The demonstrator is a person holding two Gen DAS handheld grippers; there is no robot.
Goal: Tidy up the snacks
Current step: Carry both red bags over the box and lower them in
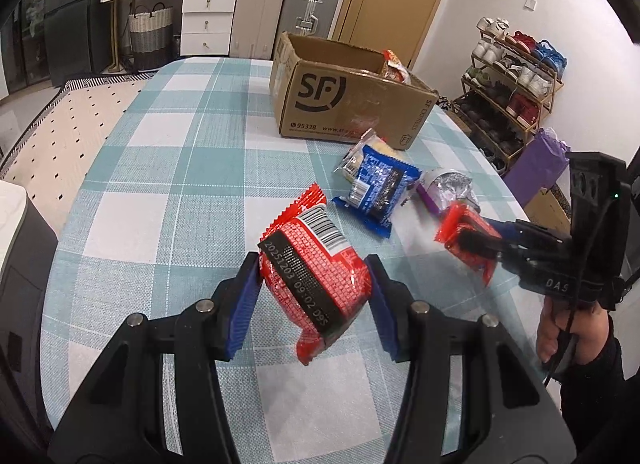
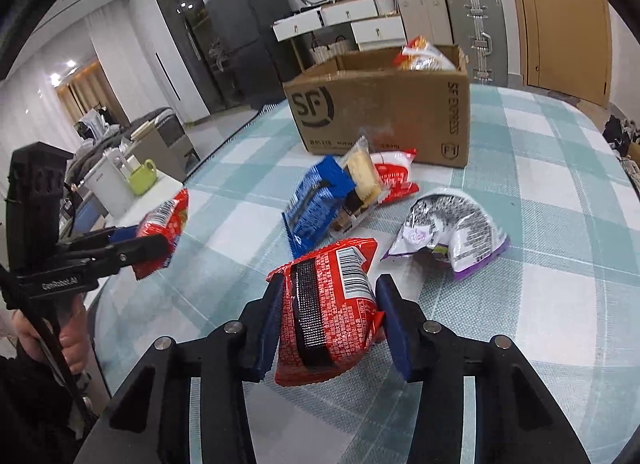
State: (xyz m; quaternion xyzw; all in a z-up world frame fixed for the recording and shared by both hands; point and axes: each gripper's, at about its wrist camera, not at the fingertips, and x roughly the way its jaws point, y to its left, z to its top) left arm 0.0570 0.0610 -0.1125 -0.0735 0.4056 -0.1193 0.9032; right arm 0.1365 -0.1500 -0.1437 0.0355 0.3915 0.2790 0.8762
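Observation:
My left gripper (image 1: pixel 314 284) is shut on a red snack packet (image 1: pixel 316 276), held just above the checked tablecloth. My right gripper (image 2: pixel 328 324) is shut on a second red snack packet (image 2: pixel 332 312); from the left wrist view it shows at the right (image 1: pixel 468 244). On the cloth beyond lie a blue packet (image 2: pixel 316 199), a clear-wrapped cake (image 2: pixel 362 179), a red-and-white packet (image 2: pixel 394 175) and a silver-purple packet (image 2: pixel 452 229). Behind them stands an open cardboard box (image 1: pixel 344 103) with a snack bag (image 1: pixel 394 65) inside.
The table (image 1: pixel 192 151) has a rounded edge, with floor and a rug to the left. A shoe rack (image 1: pixel 516 79) and a purple bag (image 1: pixel 540 167) stand to the right. Suitcases and drawers line the far wall. A person's hand (image 1: pixel 568 328) holds the right gripper.

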